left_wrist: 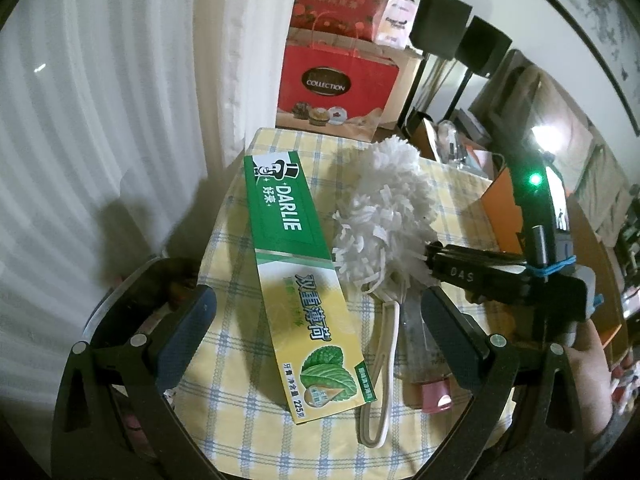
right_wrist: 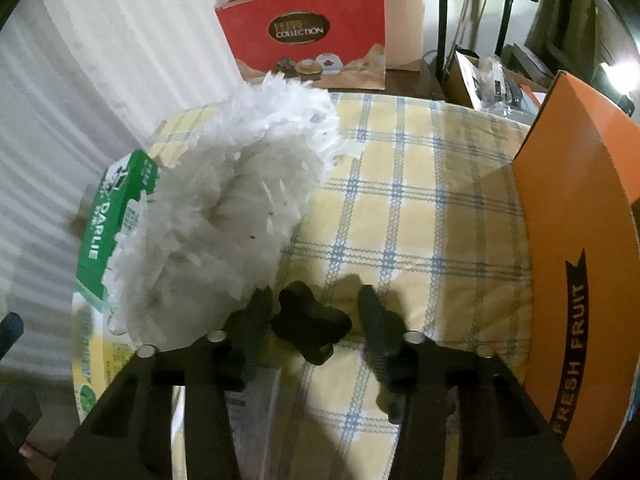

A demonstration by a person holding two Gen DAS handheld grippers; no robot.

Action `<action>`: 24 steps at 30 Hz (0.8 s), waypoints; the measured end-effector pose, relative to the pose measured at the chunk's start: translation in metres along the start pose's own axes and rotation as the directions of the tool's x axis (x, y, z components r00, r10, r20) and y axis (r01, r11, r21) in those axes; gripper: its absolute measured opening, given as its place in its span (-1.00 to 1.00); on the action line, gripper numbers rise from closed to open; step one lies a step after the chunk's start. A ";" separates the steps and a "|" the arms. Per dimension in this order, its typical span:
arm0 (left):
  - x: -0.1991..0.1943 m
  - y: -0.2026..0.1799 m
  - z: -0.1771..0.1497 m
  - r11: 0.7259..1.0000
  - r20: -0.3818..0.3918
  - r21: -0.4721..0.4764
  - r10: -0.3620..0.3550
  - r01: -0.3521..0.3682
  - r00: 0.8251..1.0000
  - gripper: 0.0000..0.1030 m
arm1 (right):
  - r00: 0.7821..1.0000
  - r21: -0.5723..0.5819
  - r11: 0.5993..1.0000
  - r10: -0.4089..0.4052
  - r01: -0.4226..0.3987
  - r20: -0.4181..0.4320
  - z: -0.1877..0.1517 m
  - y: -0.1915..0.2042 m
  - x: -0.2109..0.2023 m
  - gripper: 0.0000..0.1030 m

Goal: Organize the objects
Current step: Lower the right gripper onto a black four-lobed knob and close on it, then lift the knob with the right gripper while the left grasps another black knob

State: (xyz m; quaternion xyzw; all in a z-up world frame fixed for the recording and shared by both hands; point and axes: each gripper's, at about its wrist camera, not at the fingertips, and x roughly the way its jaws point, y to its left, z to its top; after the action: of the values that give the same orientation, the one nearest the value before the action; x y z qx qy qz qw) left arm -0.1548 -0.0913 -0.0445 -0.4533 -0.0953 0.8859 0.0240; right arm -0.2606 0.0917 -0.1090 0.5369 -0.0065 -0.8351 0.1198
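Our right tool (right_wrist: 316, 316) has its jaws half closed around a small black clip (right_wrist: 310, 326), pads not visibly pressing, because we mean to lift it. Our left tool (left_wrist: 316, 332) waits open over the toothpaste box (left_wrist: 298, 280) on the table (right_wrist: 420, 200), the white duster (left_wrist: 380, 208) just right of it.

open stretch of yellow-and-blue checked tablecloth (right_wrist: 420, 208) between fluffy white duster head (right_wrist: 224, 220) on the left and tall orange cardboard box (right_wrist: 580, 240) on the right. left side crowded: green-and-yellow toothpaste carton (left_wrist: 296, 280) just beside the duster. far edge blocked by red paper gift bag (right_wrist: 304, 36).
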 end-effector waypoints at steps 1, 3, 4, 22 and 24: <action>0.000 0.000 0.000 1.000 0.000 0.000 -0.001 0.001 1.000 0.98 | 1.000 -0.005 1.000 -0.004 0.004 0.005 0.000 0.000 0.000 -0.27; 0.000 0.000 0.000 1.000 0.000 0.001 -0.002 0.002 1.000 0.98 | 1.000 -0.011 1.000 -0.012 0.012 0.010 0.000 0.001 0.000 -0.35; 0.001 -0.001 0.000 1.000 0.000 0.002 -0.002 0.002 1.000 0.98 | 1.000 -0.011 1.000 -0.009 0.009 0.010 0.000 0.001 -0.001 -0.35; -0.004 -0.054 -0.004 0.994 -0.005 0.079 -0.081 0.081 0.997 0.98 | 0.993 -0.023 0.999 0.041 -0.039 0.113 0.004 -0.018 -0.077 -0.35; -0.003 -0.064 -0.003 0.993 -0.010 0.083 -0.085 0.086 0.996 0.98 | 0.992 -0.036 0.998 0.054 -0.050 0.117 0.003 -0.019 -0.087 -0.35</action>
State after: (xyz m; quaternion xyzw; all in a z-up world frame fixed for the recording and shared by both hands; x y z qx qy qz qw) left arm -0.1533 -0.0285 -0.0321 -0.4501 -0.0775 0.8859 0.0811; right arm -0.2322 0.1282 -0.0325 0.4841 -0.0138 -0.8620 0.1497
